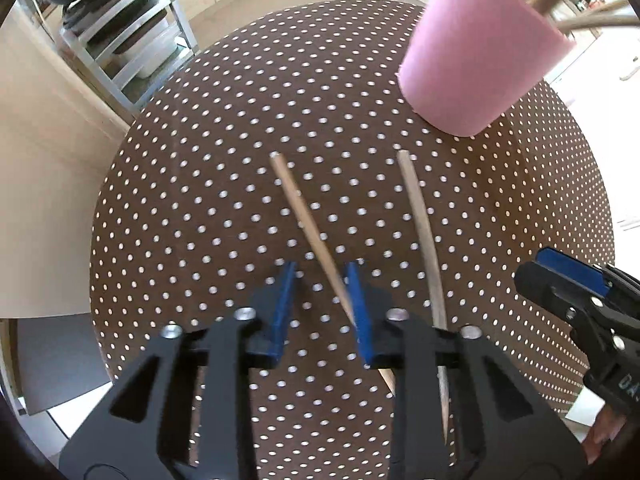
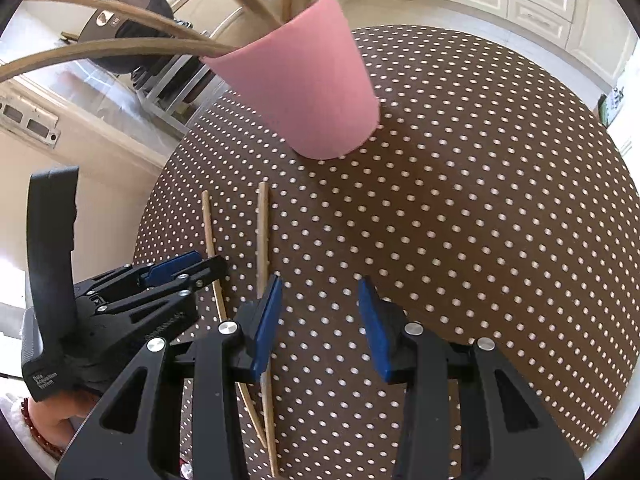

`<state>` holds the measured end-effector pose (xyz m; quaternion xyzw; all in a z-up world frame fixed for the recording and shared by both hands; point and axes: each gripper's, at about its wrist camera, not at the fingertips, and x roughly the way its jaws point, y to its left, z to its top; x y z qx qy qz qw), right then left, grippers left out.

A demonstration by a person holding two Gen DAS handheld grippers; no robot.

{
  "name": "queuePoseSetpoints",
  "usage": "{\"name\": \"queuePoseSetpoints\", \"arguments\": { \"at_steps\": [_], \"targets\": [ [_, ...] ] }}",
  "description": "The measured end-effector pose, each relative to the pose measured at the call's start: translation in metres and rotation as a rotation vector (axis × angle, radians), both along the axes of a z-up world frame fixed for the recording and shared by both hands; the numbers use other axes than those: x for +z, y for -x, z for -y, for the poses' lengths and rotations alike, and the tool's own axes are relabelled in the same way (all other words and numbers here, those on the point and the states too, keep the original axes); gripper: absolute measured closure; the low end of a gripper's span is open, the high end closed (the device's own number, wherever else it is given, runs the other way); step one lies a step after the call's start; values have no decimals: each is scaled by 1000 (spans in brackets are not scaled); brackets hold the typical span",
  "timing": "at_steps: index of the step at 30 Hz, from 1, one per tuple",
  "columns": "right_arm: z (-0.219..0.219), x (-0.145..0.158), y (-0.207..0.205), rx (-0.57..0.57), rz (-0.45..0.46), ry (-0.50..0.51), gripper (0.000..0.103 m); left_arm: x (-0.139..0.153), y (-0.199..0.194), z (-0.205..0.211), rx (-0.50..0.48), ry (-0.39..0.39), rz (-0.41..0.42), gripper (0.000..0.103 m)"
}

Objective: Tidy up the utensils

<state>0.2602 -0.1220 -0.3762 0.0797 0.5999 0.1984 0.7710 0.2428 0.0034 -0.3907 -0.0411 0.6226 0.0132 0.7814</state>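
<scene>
Two wooden chopsticks lie on the brown polka-dot tablecloth point(image 1: 200, 200). The left chopstick point(image 1: 304, 220) passes between the blue pads of my left gripper point(image 1: 320, 284), close to the right pad; the jaws are open around it. The right chopstick point(image 1: 420, 216) lies just right of that gripper. A pink cup point(image 1: 476, 52) holding several wooden utensils stands beyond. In the right wrist view, my right gripper point(image 2: 318, 300) is open and empty, the right chopstick point(image 2: 262, 236) at its left pad, the left chopstick point(image 2: 210, 240) beside it, and the pink cup point(image 2: 304, 84) ahead.
The left gripper body point(image 2: 132, 300) shows at the left of the right wrist view. The right gripper point(image 1: 576, 288) shows at the right edge of the left wrist view. A metal shelf rack point(image 1: 124, 32) stands past the table's far left edge.
</scene>
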Motion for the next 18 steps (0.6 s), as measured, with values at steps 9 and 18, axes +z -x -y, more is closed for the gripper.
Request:
{"name": "queuePoseSetpoints", "arguments": {
  "at_steps": [9,18],
  "targets": [
    [-52,-10,-13,104,-10,27,66,-9,6,-31,37,92,-23,93],
    [-102,-26,-27,173,5,180,73,-16,13,-46,61,115,-32,94]
  ]
}}
